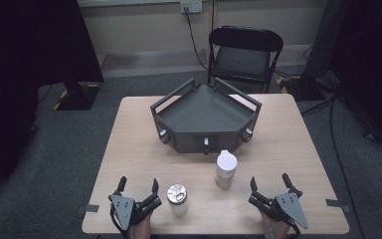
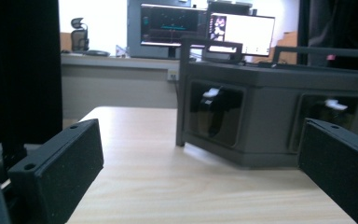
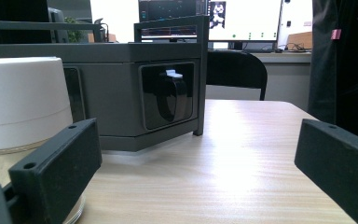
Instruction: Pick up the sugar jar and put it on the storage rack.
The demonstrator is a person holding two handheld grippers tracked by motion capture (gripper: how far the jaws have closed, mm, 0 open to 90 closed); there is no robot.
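Both grippers are seen resting at the near edge of the table: the left gripper (image 1: 138, 185) with its jaws spread and nothing between them, the right gripper (image 1: 269, 181) likewise spread and empty. Their jaws are matte black blocks with rough, foam-like faces, and a grey three-cornered plate is carried on top of each.

Two containers are counted on the pale wood-grain table (image 1: 288, 144). A clear jar (image 1: 177, 199) with a shiny metal lid is placed just beside the left gripper, on its inner side. A round bottle with a smooth white cap (image 1: 226, 168) is set a little ahead of the right gripper and inward of it; in the right gripper view its white top (image 3: 23, 102) looms close behind the left-hand jaw.

One dark grey angular tray (image 1: 206, 117) with raised rails is placed at the table's middle, and three small knobs are counted on its front faces. One black folding chair (image 1: 243, 52) is placed behind the table. Open tabletop lies between each gripper and its nearest container.
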